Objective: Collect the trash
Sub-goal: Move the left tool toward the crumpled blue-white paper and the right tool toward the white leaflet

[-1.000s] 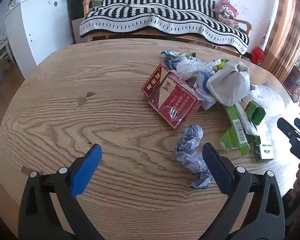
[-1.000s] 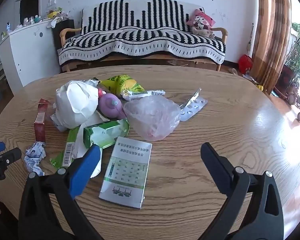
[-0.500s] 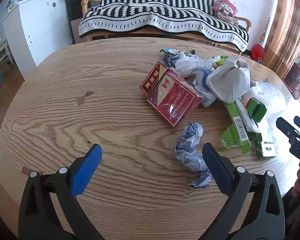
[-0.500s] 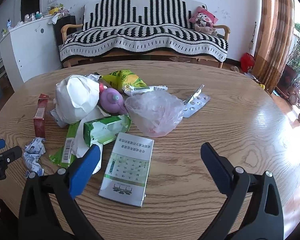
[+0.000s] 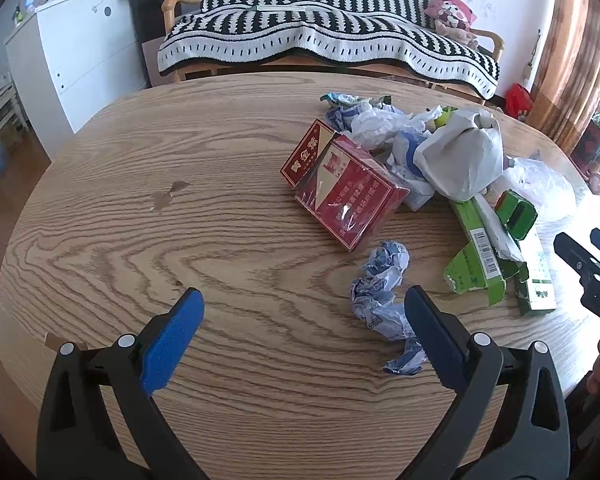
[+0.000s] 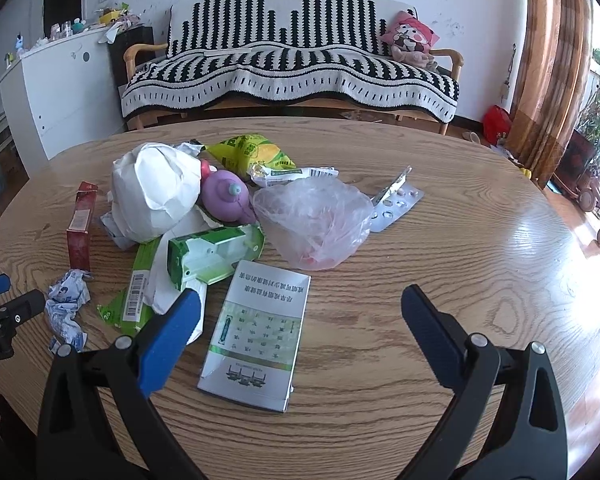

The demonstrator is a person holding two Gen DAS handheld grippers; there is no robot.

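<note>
Left gripper and right gripper, black frames, blue pads, silver screws, white lettering seen on each body

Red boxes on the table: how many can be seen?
2. The larger red box lies left of the trash pile; the smaller red box leans against its far side. Others may be hidden underneath.

Both cameras sit low over the near edge of the round wooden table, looking far across to the striped sofa. The left view sits further left. Both see the crumpled blue-white wrapper and the trash pile.
</note>
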